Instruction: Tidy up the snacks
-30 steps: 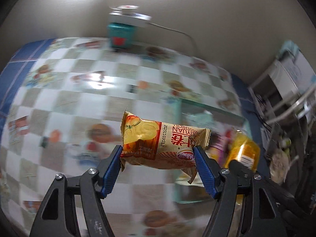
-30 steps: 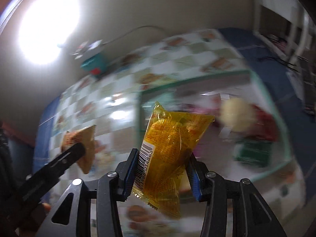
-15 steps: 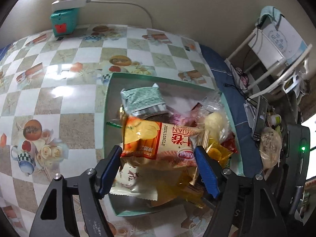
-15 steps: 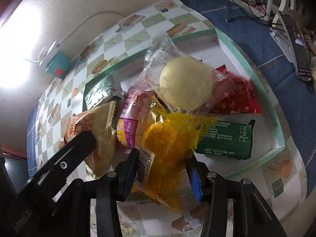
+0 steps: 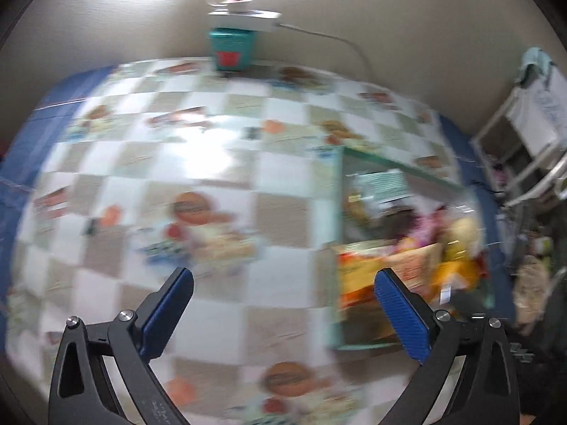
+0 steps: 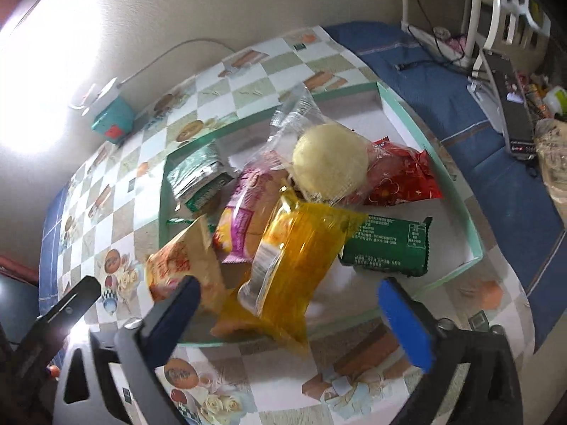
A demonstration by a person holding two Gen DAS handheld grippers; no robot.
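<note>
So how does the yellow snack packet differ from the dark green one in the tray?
The yellow snack packet is translucent, propped at a tilt over other packets near the tray's front edge; the dark green packet is opaque, printed with white text, and lies flat on the floor of the tray. The yellow one looks bigger. Both are sealed wrappers, and neither is gripped.

Both the left gripper and the right gripper had matte black plastic frames, ribbed blue finger pads and small silver screws.
</note>
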